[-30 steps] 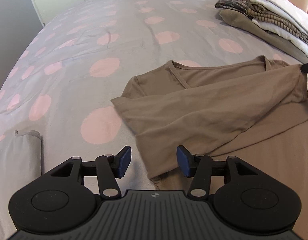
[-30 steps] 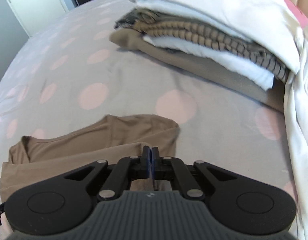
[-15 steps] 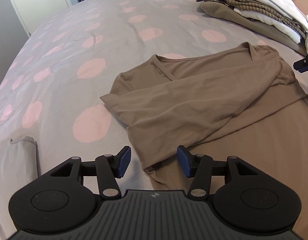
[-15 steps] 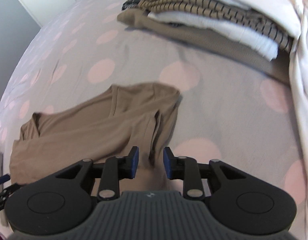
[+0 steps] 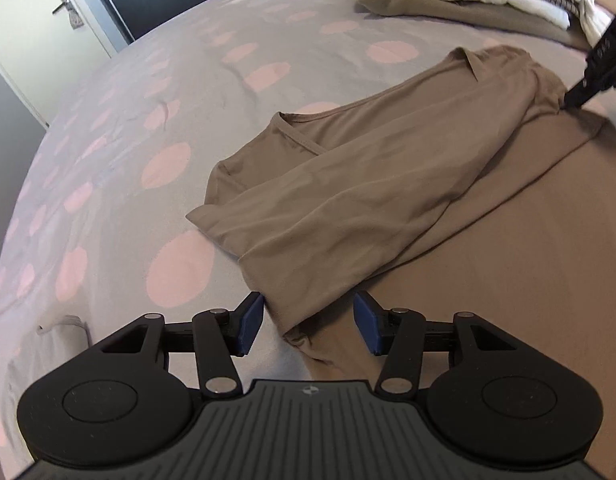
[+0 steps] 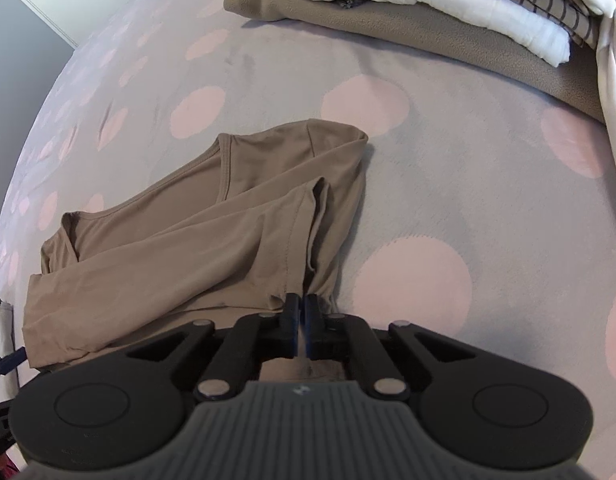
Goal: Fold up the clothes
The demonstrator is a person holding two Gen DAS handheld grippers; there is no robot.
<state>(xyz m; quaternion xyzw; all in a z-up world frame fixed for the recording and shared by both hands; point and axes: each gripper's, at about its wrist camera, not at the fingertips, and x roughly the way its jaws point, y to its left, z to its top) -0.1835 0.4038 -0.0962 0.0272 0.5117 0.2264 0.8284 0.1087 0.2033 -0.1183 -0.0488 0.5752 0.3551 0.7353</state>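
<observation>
I am looking at a big bed (image 5: 156, 92) with a grey cover and pink dots, a brown shirt (image 5: 348, 184) lying flat on it, a pile of folded clothes (image 6: 428, 12) sitting near the far side

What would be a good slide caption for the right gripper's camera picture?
Right gripper pinches the side of a tan shirt on a polka-dot bedspread, folded clothes stacked beyond.

Right gripper (image 6: 302, 312) re-closed on brown top (image 6: 196, 240) edge — was open; sleeve now laid across.

smooth, thin matt cloth shirt (image 5: 372, 184) on a soft, faintly fuzzy bedspread (image 5: 156, 92); matt black plastic gripper (image 5: 308, 322).
</observation>
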